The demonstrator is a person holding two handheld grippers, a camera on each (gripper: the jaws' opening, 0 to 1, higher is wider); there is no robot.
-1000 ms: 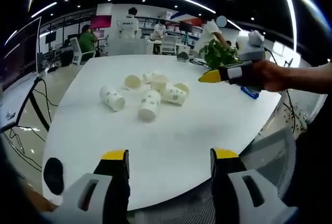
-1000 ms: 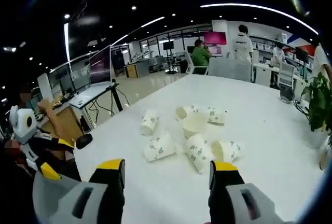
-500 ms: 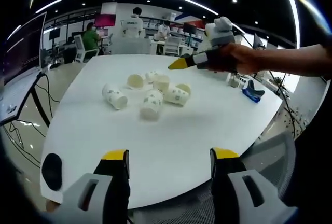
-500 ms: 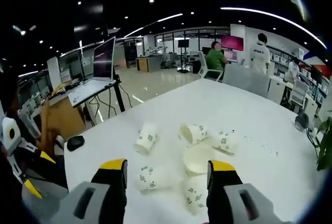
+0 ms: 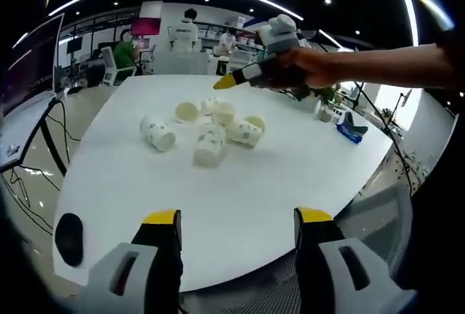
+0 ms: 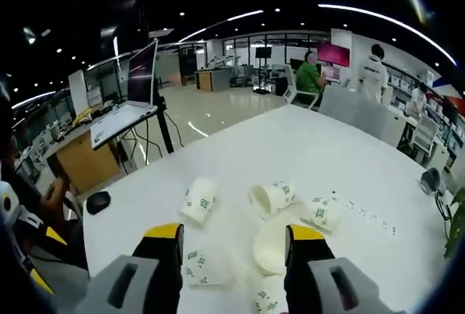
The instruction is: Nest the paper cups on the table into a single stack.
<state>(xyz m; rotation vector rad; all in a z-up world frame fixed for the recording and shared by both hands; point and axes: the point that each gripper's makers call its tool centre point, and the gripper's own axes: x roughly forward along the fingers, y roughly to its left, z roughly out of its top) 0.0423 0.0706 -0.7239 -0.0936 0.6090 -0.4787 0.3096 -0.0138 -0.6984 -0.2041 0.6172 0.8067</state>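
Several white paper cups with green print lie on their sides in a loose cluster on the white table (image 5: pixel 240 179). One cup (image 5: pixel 158 133) lies apart at the left, and a longer one (image 5: pixel 209 147) lies nearest me. My left gripper (image 5: pixel 237 219) stands open over the near table edge, well short of the cups. A hand holds my right gripper (image 5: pixel 227 81) above the far side of the cluster. In the right gripper view, that gripper (image 6: pixel 234 234) is open and looks down on the cups: one (image 6: pixel 197 200) at the left, one (image 6: pixel 272 196) in the middle, and an open mouth (image 6: pixel 270 247) between its jaws.
A black mouse (image 5: pixel 67 235) lies at the table's near left corner, also seen as the mouse (image 6: pixel 96 201). A potted plant (image 5: pixel 320 94) and a blue object (image 5: pixel 349 129) stand at the right edge. A laptop (image 6: pixel 123 114) sits on a side desk. People and chairs are far behind.
My right gripper has swung left across the table to hang over the cup cluster. Its view has closed in on the cups and tipped down. My left gripper has barely moved.
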